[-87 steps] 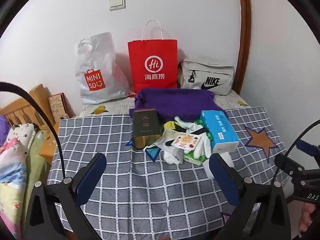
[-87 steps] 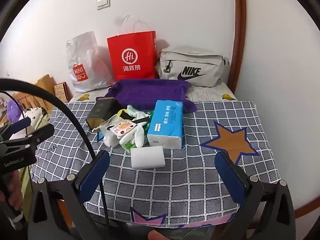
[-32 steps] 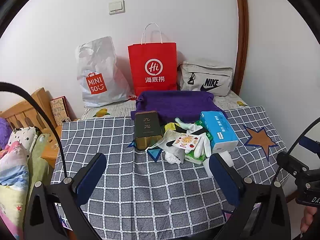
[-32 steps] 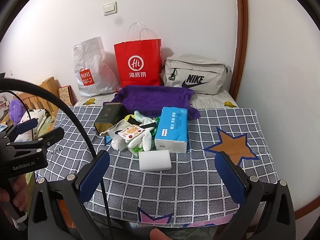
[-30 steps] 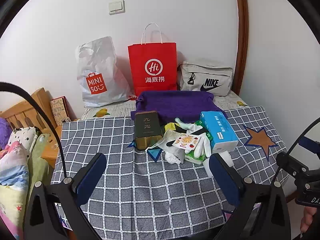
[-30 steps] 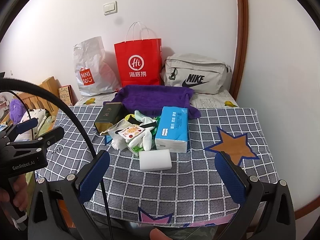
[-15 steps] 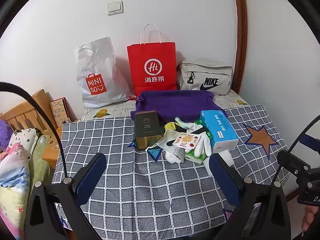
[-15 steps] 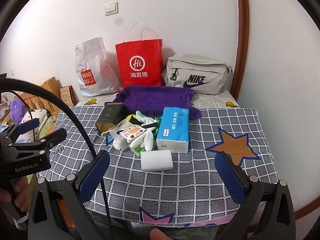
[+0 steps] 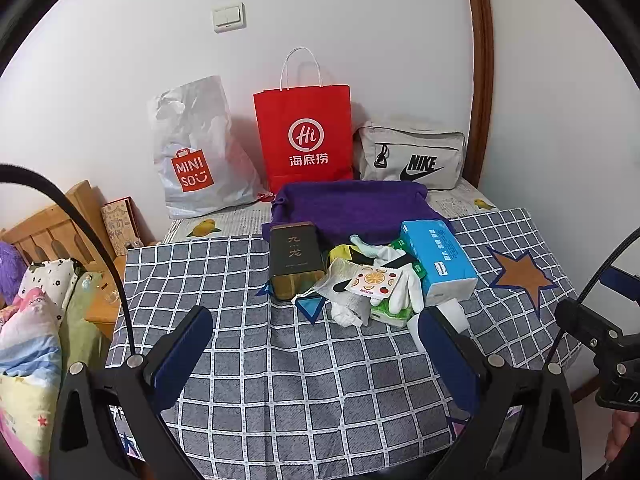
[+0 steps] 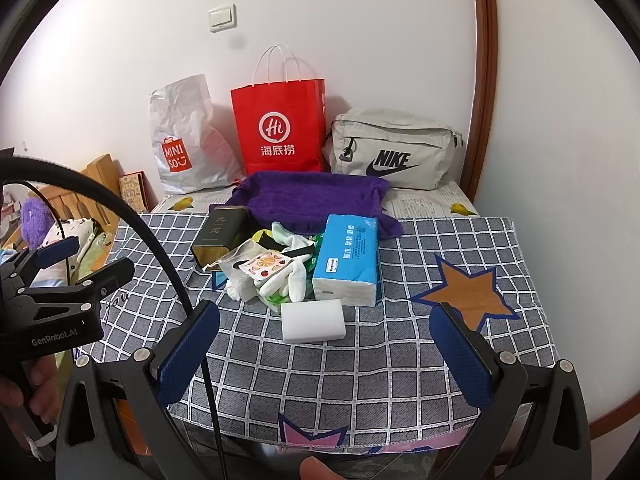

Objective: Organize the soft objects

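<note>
A pile sits mid-table: a blue tissue pack (image 10: 347,262) (image 9: 438,258), white gloves (image 10: 294,276) (image 9: 402,290), a fruit-print packet (image 10: 265,263) (image 9: 372,280), a green pack (image 9: 390,314) and a white sponge block (image 10: 313,319) (image 9: 456,314) nearest me. A purple towel (image 10: 312,198) (image 9: 352,206) lies behind the pile. A dark tin (image 10: 220,236) (image 9: 295,258) lies at its left. My left gripper (image 9: 312,350) and right gripper (image 10: 324,344) both hover open over the table's near edge, holding nothing.
A checked cloth (image 10: 440,240) (image 9: 192,272) covers the table. Along the wall stand a white Miniso bag (image 10: 182,140), a red paper bag (image 10: 280,132) and a grey Nike bag (image 10: 392,152). Bedding and a wooden headboard (image 9: 44,232) are at the left.
Both cameras have drifted slightly, so the pile sits a little differently in each view. Both grippers stay open and nothing on the table has moved.
</note>
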Demonstrator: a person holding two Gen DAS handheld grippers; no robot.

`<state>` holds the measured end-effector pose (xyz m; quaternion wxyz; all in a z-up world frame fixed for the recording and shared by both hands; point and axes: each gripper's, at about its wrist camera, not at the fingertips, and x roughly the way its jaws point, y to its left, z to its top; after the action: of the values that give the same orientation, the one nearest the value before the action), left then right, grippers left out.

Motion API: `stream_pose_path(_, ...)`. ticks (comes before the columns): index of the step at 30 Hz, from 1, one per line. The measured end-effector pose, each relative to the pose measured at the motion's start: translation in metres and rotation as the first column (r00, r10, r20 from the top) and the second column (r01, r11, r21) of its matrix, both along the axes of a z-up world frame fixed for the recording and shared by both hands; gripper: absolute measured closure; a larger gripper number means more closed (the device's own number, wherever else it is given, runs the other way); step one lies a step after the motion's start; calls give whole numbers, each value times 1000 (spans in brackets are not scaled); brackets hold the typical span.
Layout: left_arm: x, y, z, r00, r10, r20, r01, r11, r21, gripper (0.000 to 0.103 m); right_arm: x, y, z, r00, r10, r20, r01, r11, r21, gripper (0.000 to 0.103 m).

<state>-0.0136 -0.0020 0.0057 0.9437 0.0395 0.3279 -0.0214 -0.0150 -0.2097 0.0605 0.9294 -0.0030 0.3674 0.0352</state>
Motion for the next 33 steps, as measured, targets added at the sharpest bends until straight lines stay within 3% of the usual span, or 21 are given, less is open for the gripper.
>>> stream_pose_path(18, 6, 0, -3, 1000, -8, -16, 8, 1000, -3, 0, 4, -1, -3, 1000, -11, 16, 11, 1000, -21, 0)
stream_pose_path(33, 32, 9, -42, 995, -15, -102, 12, 999, -32, 0, 39, -13, -64, 994, 39, -100, -32, 997, 74, 0)
